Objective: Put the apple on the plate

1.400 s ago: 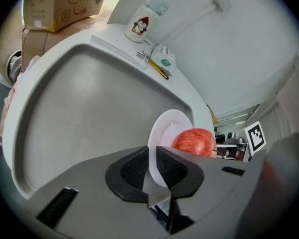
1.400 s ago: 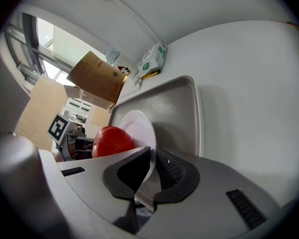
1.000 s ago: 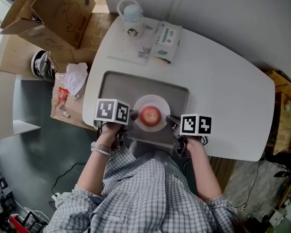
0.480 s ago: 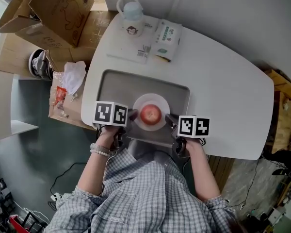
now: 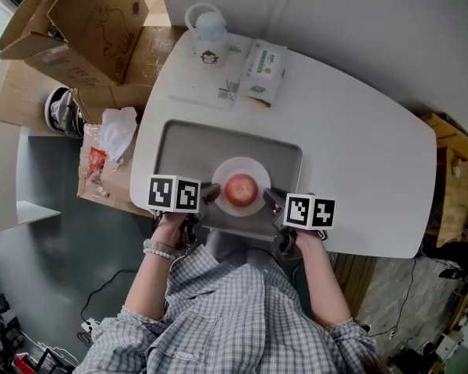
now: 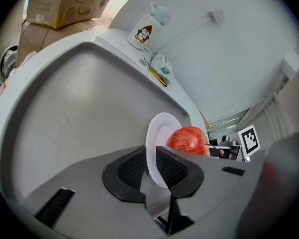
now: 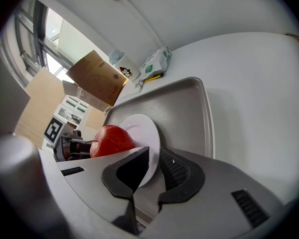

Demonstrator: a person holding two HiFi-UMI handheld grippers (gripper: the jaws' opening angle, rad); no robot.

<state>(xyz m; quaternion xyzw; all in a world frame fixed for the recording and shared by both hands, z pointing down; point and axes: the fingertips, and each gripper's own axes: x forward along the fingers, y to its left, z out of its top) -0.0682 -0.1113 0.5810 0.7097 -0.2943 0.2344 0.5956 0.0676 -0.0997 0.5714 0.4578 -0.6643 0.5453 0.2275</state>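
Barely shifted, left gripper [image 5: 211, 192] and right gripper [image 5: 270, 199] stay pinched on the rim of the round white plate [image 5: 254, 169].
Faintly streaked red apple [image 5: 240, 187] sits centred, base hidden behind jaws.

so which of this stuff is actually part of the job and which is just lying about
In the job:
apple, sitting on the plate
plate, on the grey tray
left tongs and right tongs, each shut on the plate's rim

Lying about:
lidded cup
tissue pack
cardboard box
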